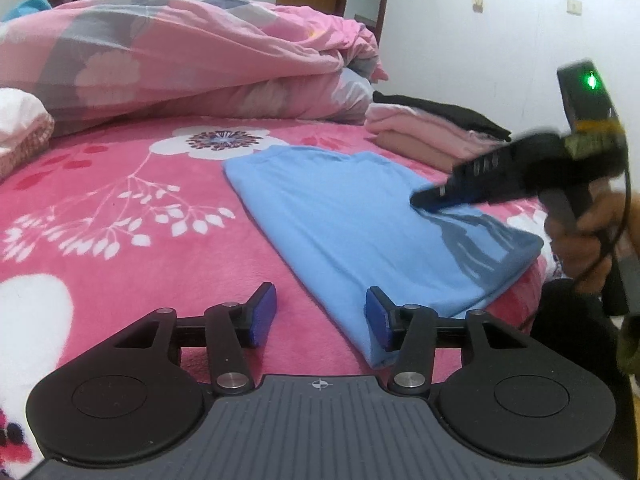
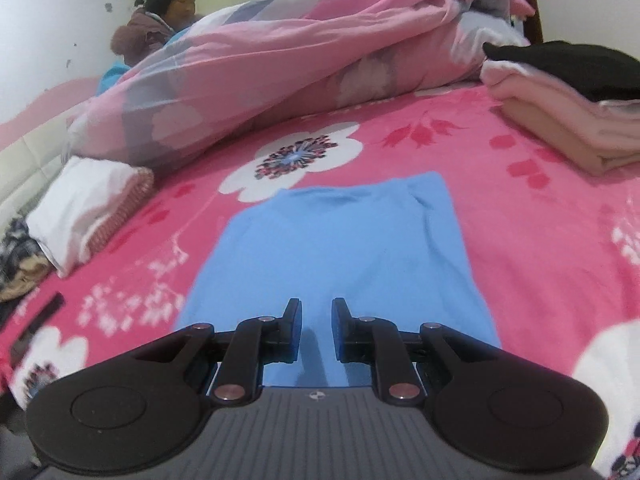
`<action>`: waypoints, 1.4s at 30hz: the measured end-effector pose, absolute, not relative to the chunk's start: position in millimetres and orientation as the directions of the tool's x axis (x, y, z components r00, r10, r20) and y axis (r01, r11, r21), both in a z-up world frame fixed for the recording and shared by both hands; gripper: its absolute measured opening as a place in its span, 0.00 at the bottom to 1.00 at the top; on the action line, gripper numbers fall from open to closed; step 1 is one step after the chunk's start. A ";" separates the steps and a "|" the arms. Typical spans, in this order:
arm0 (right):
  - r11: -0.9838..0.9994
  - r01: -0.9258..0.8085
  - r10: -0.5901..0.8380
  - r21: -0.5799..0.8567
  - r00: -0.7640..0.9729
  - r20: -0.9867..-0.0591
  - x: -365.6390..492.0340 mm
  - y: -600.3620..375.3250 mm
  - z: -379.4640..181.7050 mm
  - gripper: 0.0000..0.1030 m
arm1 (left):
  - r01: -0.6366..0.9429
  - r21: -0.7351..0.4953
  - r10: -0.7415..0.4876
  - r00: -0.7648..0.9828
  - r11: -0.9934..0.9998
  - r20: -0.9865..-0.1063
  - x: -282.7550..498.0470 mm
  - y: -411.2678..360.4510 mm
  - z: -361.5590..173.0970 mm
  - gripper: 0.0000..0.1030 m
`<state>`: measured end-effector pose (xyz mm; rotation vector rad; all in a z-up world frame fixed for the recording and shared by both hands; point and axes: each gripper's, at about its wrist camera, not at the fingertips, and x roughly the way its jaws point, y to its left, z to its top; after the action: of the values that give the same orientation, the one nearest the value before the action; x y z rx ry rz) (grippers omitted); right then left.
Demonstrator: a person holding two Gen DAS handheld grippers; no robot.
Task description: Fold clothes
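Shirt lies partly folded, likely needing another fold; stack done. Left gripper wide, empty; right gripper narrow, empty.

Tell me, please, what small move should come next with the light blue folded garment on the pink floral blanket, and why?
Probably lower the right gripper to pinch the near edge of the light blue folded garment: its jaws hang slightly apart above the cloth, gripping nothing. The left gripper is open at the same edge.

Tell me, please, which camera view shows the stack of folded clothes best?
The right wrist view: the stack of folded clothes sits large and unblocked, its layers distinct. In the left wrist view the stack is smaller, partly hidden behind the right gripper.
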<state>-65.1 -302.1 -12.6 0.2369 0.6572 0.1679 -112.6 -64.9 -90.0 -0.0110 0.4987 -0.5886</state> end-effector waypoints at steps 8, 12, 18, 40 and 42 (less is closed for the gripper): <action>0.969 -0.091 0.205 0.230 0.816 -0.541 -79.9 -301.2 -37.8 0.18 | 0.526 -0.099 -0.505 0.723 0.845 -0.471 -113.9 -71.8 -87.1 0.49; 0.974 -0.110 0.199 0.199 0.833 -0.516 -85.1 -297.3 -41.9 0.22 | 0.527 -0.082 -0.496 0.721 0.846 -0.483 -113.8 -73.9 -85.1 0.50; 0.973 -0.133 0.210 0.187 0.844 -0.493 -89.2 -297.5 -45.1 0.23 | 0.536 -0.070 -0.496 0.714 0.841 -0.495 -114.3 -72.6 -76.7 0.50; 0.959 -0.183 0.265 0.215 0.846 -0.464 -97.9 -306.2 -43.9 0.32 | 0.581 -0.074 -0.521 0.658 0.811 -0.544 -66.2 -122.4 -71.3 0.51; 0.963 -0.195 0.263 0.188 0.844 -0.467 -103.5 -306.9 -36.3 0.39 | 0.582 -0.076 -0.522 0.656 0.810 -0.544 -66.3 -121.6 -71.3 0.51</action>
<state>-103.5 -306.9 -36.3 0.1349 0.5113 0.2425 -66.3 -121.6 -71.3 0.1089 0.5819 -0.6271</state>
